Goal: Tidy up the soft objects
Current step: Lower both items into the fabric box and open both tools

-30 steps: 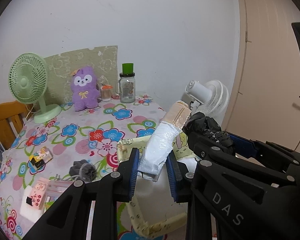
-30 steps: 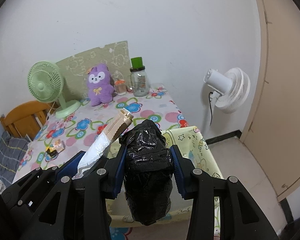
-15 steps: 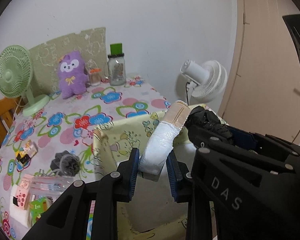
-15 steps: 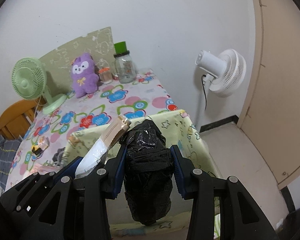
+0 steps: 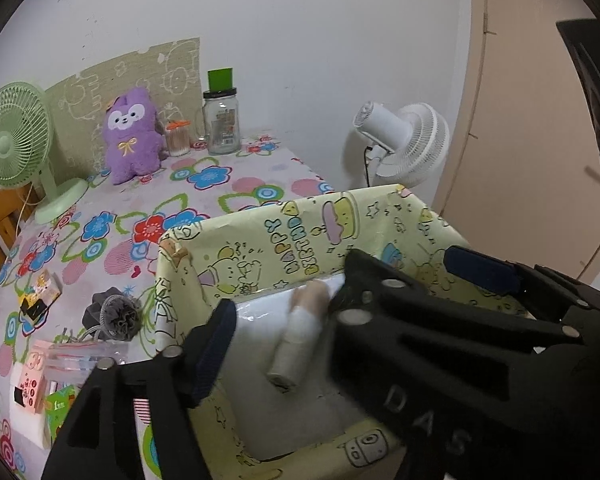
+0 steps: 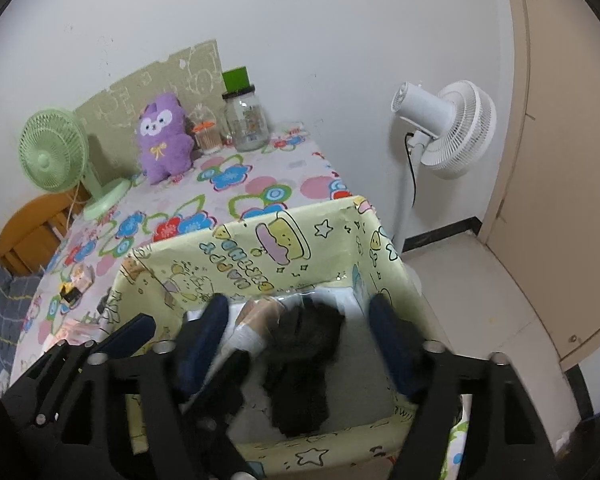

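Note:
A yellow cartoon-print box (image 5: pixel 260 240) (image 6: pixel 260 256) stands at the table's near edge. Both grippers hover over its open top. My left gripper (image 5: pixel 288 296) has its jaws opening. The white wrapped roll (image 5: pixel 296 340) (image 6: pixel 248 334) lies loose in the box below them, clear of both pads. My right gripper (image 6: pixel 298 332) is opening too. The black plastic-wrapped bundle (image 6: pixel 304 364) sits blurred between its blue pads, touching neither, down inside the box. A purple plush (image 5: pixel 132 136) stands at the table's back, and a grey fabric pom (image 5: pixel 112 316) lies left of the box.
On the flowered tablecloth (image 5: pixel 204 184) are a green desk fan (image 5: pixel 16 136), a glass jar with a green lid (image 5: pixel 220 120), a small orange-capped jar (image 5: pixel 178 138) and small packets (image 5: pixel 40 376). A white standing fan (image 6: pixel 448 128) and a door (image 6: pixel 560 160) are to the right, a wooden chair (image 6: pixel 28 232) to the left.
Both grippers sank toward the box and their jaws spread. The white roll and the black bundle left the pads and dropped into the box.

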Demonstrator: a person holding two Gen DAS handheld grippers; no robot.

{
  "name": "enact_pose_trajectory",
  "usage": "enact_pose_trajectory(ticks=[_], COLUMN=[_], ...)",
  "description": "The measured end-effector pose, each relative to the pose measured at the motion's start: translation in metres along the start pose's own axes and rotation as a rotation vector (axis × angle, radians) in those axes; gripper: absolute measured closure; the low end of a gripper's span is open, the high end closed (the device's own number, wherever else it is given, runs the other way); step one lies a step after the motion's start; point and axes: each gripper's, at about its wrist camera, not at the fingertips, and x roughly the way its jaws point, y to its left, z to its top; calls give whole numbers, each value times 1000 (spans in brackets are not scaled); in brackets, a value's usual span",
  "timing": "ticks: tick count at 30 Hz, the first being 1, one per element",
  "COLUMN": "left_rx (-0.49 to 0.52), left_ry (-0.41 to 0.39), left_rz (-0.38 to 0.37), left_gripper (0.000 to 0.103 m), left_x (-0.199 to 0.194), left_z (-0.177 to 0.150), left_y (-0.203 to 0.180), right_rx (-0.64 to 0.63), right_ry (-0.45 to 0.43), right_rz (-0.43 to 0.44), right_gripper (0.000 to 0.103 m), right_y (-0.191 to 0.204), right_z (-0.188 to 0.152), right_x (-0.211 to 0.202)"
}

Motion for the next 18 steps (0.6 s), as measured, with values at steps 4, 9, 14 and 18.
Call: enact_pose_trajectory(ticks=[4, 9, 14, 18], left_rx=[-15, -30, -26, -27], left_ry=[-9, -14, -31, -47], left_rz=[13, 23, 33, 35], left_gripper=[16, 13, 11, 10], left_x=[-5, -12, -23, -33], left_z=[1, 2, 0, -1], left_y=[3, 8, 10, 14], right_rx=[-19, -45, -56, -56], right_ry=[-30, -41, -64, -93], right_rz=[-27, -36, -39, -41], right_gripper=[16, 16, 13, 9], right_y=[3, 10, 17, 22], right_z=[-1, -3, -5, -8], right_x=[-8, -16, -27, -39])
